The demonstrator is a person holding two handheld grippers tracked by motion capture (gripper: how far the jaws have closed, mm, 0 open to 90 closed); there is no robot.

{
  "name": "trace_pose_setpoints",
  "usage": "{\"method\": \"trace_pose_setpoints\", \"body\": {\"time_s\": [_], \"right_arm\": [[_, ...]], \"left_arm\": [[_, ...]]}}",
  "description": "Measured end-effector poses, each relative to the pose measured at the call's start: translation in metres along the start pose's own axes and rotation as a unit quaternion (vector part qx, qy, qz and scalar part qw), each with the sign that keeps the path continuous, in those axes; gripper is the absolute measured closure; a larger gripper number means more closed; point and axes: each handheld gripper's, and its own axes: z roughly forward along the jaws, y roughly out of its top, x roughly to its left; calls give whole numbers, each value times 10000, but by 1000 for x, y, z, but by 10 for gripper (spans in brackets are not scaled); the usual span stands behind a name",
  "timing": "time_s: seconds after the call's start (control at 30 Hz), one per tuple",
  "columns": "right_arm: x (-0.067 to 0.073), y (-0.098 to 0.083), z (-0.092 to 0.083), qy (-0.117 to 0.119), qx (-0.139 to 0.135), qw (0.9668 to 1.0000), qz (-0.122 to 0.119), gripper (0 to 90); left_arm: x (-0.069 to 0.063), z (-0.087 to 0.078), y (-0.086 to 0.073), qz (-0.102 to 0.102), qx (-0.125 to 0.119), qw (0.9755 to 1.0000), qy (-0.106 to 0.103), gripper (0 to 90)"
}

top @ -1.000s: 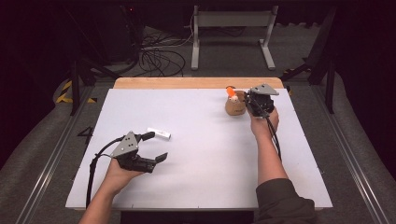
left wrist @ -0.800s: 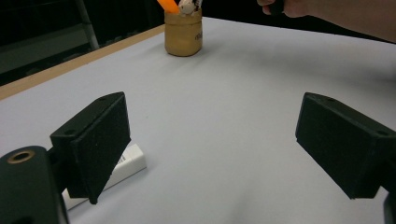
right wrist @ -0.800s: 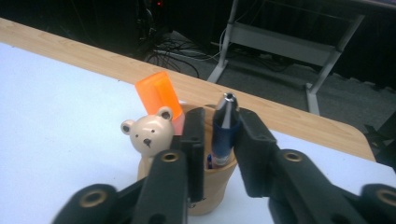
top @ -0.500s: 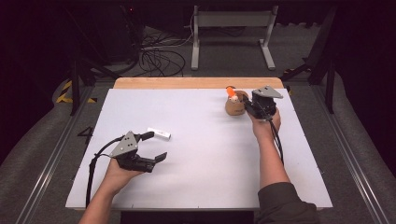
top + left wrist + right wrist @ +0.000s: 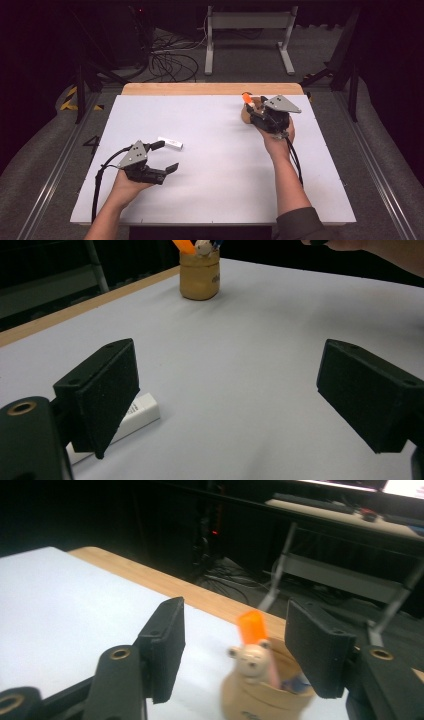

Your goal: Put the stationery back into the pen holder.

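A tan wooden pen cup (image 5: 245,115) stands at the back right of the white board (image 5: 215,195). An orange pen (image 5: 252,626) and a bear-topped pen (image 5: 254,661) stick out of the cup (image 5: 265,695). My right gripper (image 5: 252,112) hovers just behind and above the cup. Its jaws have just been opening; the pen tops stand between them, untouched. My left gripper (image 5: 167,156) rests open at the front left. A white eraser (image 5: 137,412) lies flat on the board by its left jaw, outside the gap between the jaws.
A bare wooden strip (image 5: 200,88) runs along the board's far edge. Beyond it are cables (image 5: 170,60) and a metal stand (image 5: 247,30) on the dark floor. In the left gripper view, the other hand's forearm (image 5: 390,255) shows at the top right.
The right gripper's jaws have spread apart, and the hand has shifted a little at the cup. The left hand and the eraser have stayed put.
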Motion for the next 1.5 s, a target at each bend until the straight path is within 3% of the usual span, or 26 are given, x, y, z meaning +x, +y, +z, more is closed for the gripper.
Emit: {"method": "trace_pose_setpoints", "body": {"time_s": [0.23,0.53,1.0,1.5], "right_arm": [[21,1,-10,514,-186,9985,-5,345],[36,-7,-20,1030,-242,9944,74,272],[49,-22,-25,1543,-252,9876,173,172],[74,-23,-9,2026,-21,9793,9,117]], "left_arm": [[0,-1,1,-64,-35,10000,9,92],[1,-3,2,-108,-86,9999,32,82],[3,-6,3,-164,-116,9998,73,81],[6,-10,4,-177,-138,9997,87,81]]}}
